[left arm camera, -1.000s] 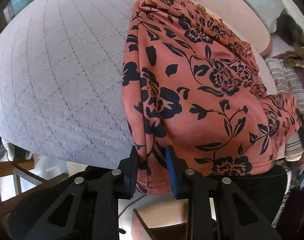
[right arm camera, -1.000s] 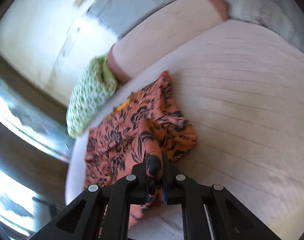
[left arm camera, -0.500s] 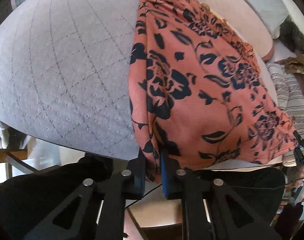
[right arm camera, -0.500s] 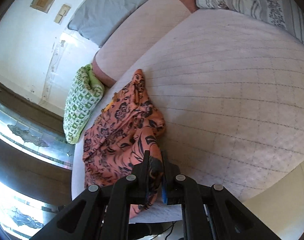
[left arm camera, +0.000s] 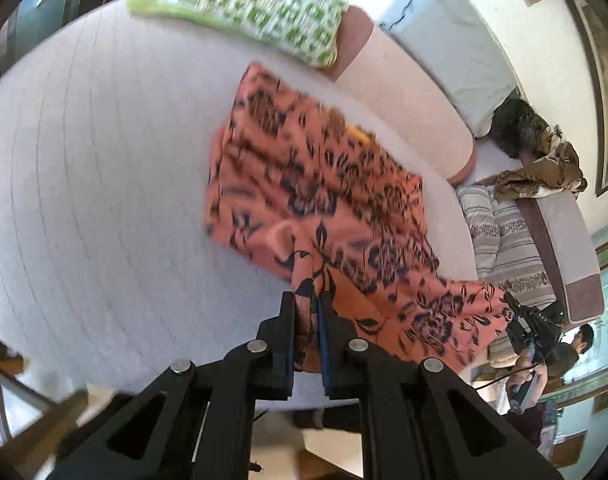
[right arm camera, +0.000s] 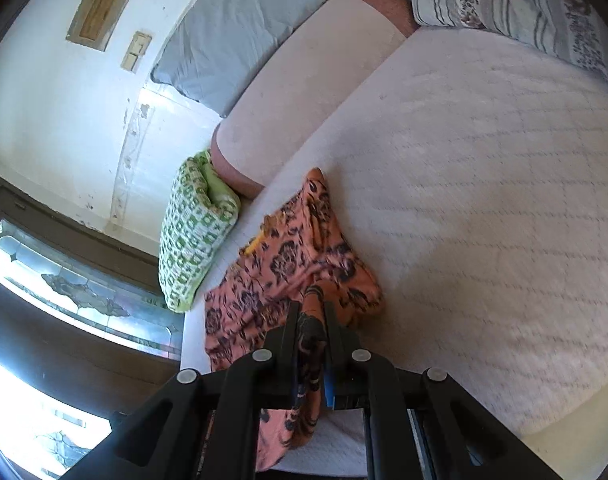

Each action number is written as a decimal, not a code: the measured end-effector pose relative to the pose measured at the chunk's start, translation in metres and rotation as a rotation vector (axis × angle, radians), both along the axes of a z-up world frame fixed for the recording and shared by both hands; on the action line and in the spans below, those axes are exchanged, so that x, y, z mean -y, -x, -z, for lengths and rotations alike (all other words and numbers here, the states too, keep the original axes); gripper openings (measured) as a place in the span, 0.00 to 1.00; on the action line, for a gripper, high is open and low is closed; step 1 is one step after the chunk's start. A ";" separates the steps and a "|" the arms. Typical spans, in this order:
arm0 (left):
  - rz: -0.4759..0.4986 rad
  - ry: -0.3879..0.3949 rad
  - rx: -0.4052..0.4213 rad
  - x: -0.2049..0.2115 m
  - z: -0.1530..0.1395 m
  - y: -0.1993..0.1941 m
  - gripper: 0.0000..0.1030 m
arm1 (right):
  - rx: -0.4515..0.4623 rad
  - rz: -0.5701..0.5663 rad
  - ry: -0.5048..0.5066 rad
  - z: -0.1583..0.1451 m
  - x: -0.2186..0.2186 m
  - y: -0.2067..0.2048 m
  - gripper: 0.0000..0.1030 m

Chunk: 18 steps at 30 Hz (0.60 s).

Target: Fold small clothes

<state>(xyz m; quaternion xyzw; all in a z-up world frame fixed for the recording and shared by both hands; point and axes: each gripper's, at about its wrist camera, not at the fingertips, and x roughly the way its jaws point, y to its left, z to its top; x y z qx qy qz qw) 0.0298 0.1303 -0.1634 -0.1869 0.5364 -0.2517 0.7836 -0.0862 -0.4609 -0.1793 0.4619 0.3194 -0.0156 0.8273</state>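
Note:
An orange garment (left arm camera: 304,184) with a dark floral print lies spread on the pale quilted bed (left arm camera: 104,184). My left gripper (left arm camera: 307,304) is shut on its near hem, which is lifted off the bed into a taut ridge. In the right wrist view the same garment (right arm camera: 288,264) bunches near the bed's edge, and my right gripper (right arm camera: 309,316) is shut on another part of its edge. At the far right of the left wrist view the other gripper (left arm camera: 531,324) grips the garment's opposite corner.
A green-and-white pillow (left arm camera: 240,4) lies at the head of the bed, beside a pink bolster (left arm camera: 407,92) and a grey pillow (left arm camera: 451,48). Striped bedding (left arm camera: 503,236) and a brown cloth (left arm camera: 543,172) lie to the right. A wooden stool (left arm camera: 8,372) stands low left.
The left gripper closed on the garment's hem and rose, lifting it, so more of the bed and pillows shows. The right gripper kept its grip and shifted slightly.

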 end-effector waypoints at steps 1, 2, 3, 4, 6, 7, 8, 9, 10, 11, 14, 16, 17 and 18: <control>0.002 -0.005 0.003 0.002 0.000 -0.002 0.10 | 0.001 0.000 0.000 -0.001 0.001 -0.003 0.09; 0.006 -0.012 -0.006 0.004 0.003 -0.003 0.10 | 0.001 -0.001 -0.002 0.000 0.000 -0.008 0.09; 0.010 -0.019 -0.015 0.006 0.008 -0.003 0.10 | 0.001 -0.003 -0.006 0.000 0.000 -0.011 0.09; 0.017 -0.032 -0.035 0.010 0.017 -0.001 0.10 | 0.000 -0.006 -0.008 0.002 -0.001 -0.013 0.09; 0.020 -0.047 -0.074 0.015 0.033 0.006 0.09 | -0.010 -0.019 -0.006 0.007 -0.003 -0.016 0.09; 0.020 -0.060 -0.094 0.021 0.045 0.007 0.09 | -0.015 -0.024 -0.004 0.010 -0.003 -0.017 0.09; 0.015 -0.095 -0.112 0.025 0.059 0.011 0.09 | -0.031 -0.027 0.000 0.016 -0.004 -0.018 0.09; 0.007 -0.123 -0.120 0.027 0.066 0.013 0.09 | -0.046 -0.025 0.000 0.021 -0.004 -0.018 0.09; 0.000 -0.149 -0.127 0.029 0.074 0.016 0.09 | -0.071 -0.018 -0.014 0.029 -0.003 -0.019 0.09; -0.007 -0.173 -0.128 0.031 0.081 0.020 0.09 | -0.091 -0.011 -0.035 0.036 -0.002 -0.019 0.09; -0.048 -0.208 -0.091 0.035 0.085 0.027 0.12 | -0.124 -0.007 -0.026 0.041 -0.004 -0.021 0.09; -0.065 -0.252 -0.087 0.040 0.086 0.026 0.25 | -0.128 -0.014 -0.012 0.039 -0.008 -0.021 0.09; -0.064 -0.259 -0.088 0.043 0.086 0.026 0.32 | -0.128 -0.017 -0.010 0.038 -0.009 -0.021 0.09; -0.061 -0.254 -0.089 0.045 0.086 0.026 0.36 | -0.131 -0.018 -0.003 0.037 -0.011 -0.021 0.09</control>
